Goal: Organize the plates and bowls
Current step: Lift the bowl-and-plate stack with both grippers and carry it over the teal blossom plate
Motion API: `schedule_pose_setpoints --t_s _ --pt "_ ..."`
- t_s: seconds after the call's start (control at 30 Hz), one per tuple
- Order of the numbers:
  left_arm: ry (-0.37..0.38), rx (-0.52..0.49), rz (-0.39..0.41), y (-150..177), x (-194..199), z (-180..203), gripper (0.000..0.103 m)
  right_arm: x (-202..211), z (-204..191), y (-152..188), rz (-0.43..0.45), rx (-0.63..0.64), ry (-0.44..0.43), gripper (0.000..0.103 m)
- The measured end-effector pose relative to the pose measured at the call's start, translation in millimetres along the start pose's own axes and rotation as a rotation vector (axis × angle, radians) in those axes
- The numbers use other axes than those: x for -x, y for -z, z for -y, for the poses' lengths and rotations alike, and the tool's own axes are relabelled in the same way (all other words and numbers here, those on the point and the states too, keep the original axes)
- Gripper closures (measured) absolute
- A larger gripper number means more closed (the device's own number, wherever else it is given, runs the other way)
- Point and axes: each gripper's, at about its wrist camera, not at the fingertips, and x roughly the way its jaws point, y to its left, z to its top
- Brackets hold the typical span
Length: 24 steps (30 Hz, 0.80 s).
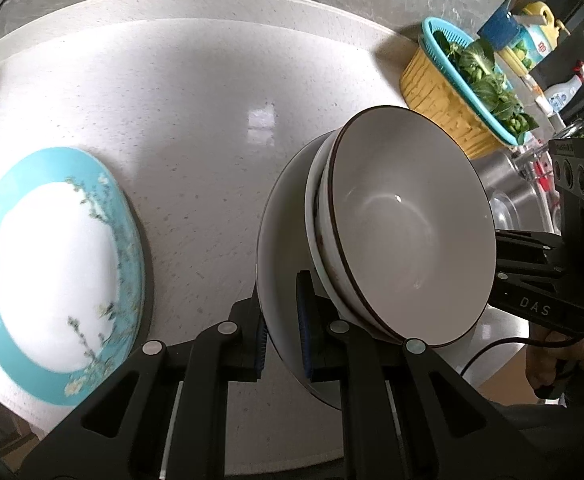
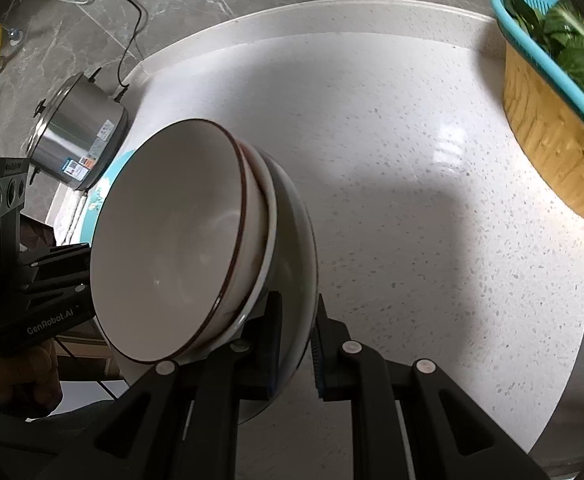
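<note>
Left gripper (image 1: 283, 330) and right gripper (image 2: 296, 346) each clamped on opposite rims of bowl-laden white plate (image 1: 280, 248).

Lower bowls (image 1: 319, 216) in stack mostly hidden by top bowl (image 1: 411, 224); only rims seen, count not settled. Near rim of white plate (image 1: 280, 240) covered by left gripper (image 1: 283, 332) pads. Blue floral plate (image 1: 52, 276) cut off at left edge, slightly blurred. In right wrist view, same plate seen only as sliver behind stack. Right gripper (image 2: 295, 344) pads overlapped by plate rim. Labels on bottles (image 1: 531, 40) too small to read. Basket (image 2: 551, 120) cut off at right edge. Pot (image 2: 78, 136) label unreadable.
</note>
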Motion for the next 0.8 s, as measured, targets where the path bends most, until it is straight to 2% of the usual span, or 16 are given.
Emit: schedule_pose_setpoints --t_s 0.2,0.37,0.6,0.8 --pt "-0.003 0.027 0.031 6 40 -13 0.093 15 -23 -10 0.010 0.039 -0.013 0.088" --pt "-0.002 0.053 0.053 9 76 -38 0.093 22 -53 -22 0.026 0.071 -0.026 0.088" --pt "-0.030 0.079 0.078 10 118 -94 0.093 11 -100 -39 0.017 0.111 -0.057 0.088" --pt "-0.049 0.102 0.075 12 131 -153 0.094 -16 -143 -54 -0.005 0.142 -0.066 0.088"
